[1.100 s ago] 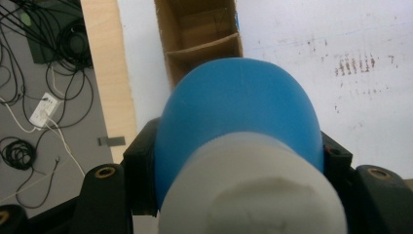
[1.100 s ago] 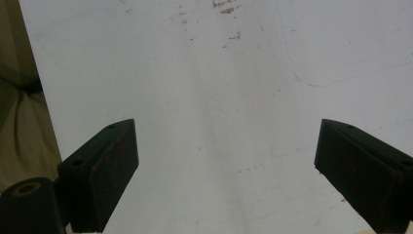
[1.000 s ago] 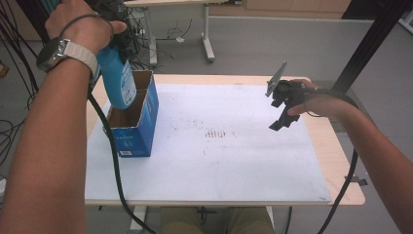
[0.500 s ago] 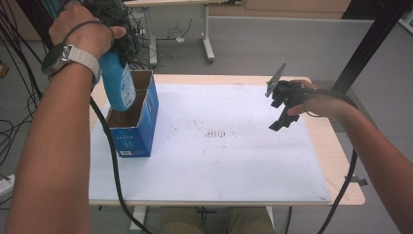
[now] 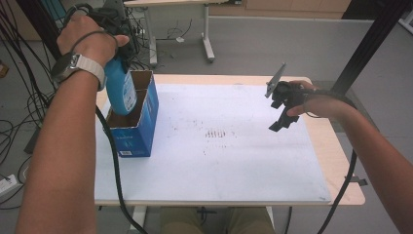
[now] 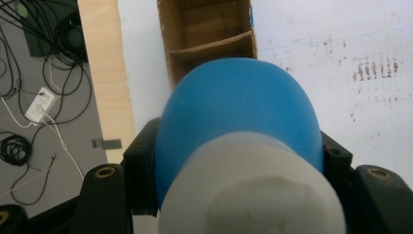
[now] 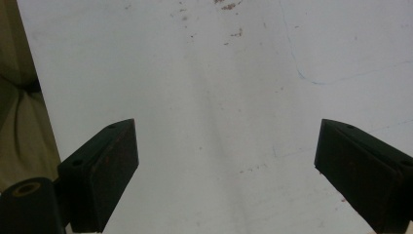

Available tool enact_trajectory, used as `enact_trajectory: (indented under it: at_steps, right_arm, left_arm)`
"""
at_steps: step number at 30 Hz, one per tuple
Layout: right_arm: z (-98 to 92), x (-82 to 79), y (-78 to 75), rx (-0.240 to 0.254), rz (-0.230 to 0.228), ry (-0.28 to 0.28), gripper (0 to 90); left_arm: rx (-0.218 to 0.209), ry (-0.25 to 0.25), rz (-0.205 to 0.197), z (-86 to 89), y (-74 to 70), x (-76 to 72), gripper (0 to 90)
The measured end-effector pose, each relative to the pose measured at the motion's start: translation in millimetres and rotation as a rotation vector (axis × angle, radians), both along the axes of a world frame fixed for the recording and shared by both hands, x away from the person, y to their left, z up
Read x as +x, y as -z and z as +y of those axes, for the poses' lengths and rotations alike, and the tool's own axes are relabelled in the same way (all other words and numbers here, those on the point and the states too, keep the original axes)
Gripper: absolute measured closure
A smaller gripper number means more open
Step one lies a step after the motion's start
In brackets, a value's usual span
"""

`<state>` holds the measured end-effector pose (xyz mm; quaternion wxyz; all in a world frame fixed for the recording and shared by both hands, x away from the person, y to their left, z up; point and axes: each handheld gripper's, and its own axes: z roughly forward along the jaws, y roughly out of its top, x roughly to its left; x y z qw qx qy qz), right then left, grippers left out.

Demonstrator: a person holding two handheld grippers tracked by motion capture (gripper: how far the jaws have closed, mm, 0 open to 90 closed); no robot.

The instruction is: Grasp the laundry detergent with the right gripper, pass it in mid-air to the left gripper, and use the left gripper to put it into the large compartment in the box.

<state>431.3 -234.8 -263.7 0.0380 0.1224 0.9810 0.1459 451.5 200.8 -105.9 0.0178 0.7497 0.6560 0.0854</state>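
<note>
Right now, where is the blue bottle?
At the table's left in the high view, the blue bottle hangs from the left gripper, its base inside the open cardboard box.

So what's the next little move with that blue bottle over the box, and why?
Probably lower it straight down. The left gripper is shut on the blue bottle, whose base already dips into the open cardboard box, over a compartment that looks empty in the left gripper view. The right gripper hangs open, away over the white table top.

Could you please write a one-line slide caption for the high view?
Left gripper lowers a blue bottle into a blue box; right gripper hangs open.
</note>
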Motion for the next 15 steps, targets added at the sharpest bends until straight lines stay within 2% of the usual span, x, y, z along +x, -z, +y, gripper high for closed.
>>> enact_trajectory:
  at_steps: [9, 15]
  right_arm:
    - [-2.0, 0.4, 2.7, 0.003, 0.003, 0.003, 8.7]
    - [-2.0, 0.9, 2.5, 0.001, 0.004, 0.003, 8.7]
  left_arm:
    - [0.005, -0.002, 0.015, 1.3, 15.8, 3.1, 37.5]
    - [0.002, 0.001, 0.009, 1.9, 27.2, 5.4, 37.5]
